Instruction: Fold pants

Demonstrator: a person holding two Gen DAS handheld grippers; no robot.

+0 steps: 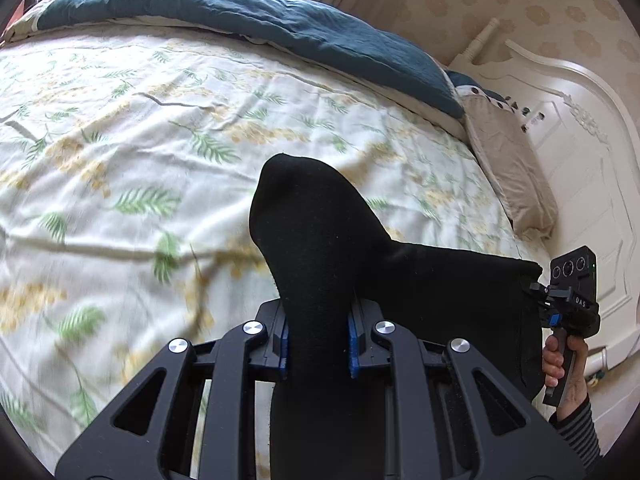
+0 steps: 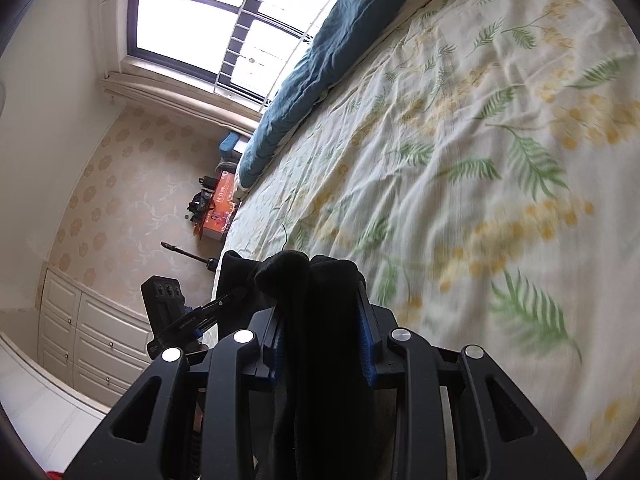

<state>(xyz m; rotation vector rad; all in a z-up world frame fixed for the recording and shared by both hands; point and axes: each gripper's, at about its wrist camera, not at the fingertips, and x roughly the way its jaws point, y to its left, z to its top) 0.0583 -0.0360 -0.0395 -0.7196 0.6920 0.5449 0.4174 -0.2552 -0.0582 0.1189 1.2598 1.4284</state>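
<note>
The black pants (image 1: pixel 320 248) are held up above the bed between both grippers. My left gripper (image 1: pixel 318 344) is shut on a bunched fold of the black cloth, which sticks up past its blue pads. The cloth stretches right to my right gripper (image 1: pixel 538 300), seen at the right edge and clamped on the other end. In the right wrist view my right gripper (image 2: pixel 324 344) is shut on a thick wad of the pants (image 2: pixel 304 280), and my left gripper (image 2: pixel 228 300) shows at the left, gripping the same cloth.
Below lies a bed (image 1: pixel 140 160) with a cream sheet printed with green fronds and yellow flowers. A teal duvet (image 1: pixel 248 16) is bunched along its far side. A beige pillow (image 1: pixel 508 176) and white headboard (image 1: pixel 580 128) stand at the right. A window (image 2: pixel 216 20) and white drawers (image 2: pixel 92 336) are beyond.
</note>
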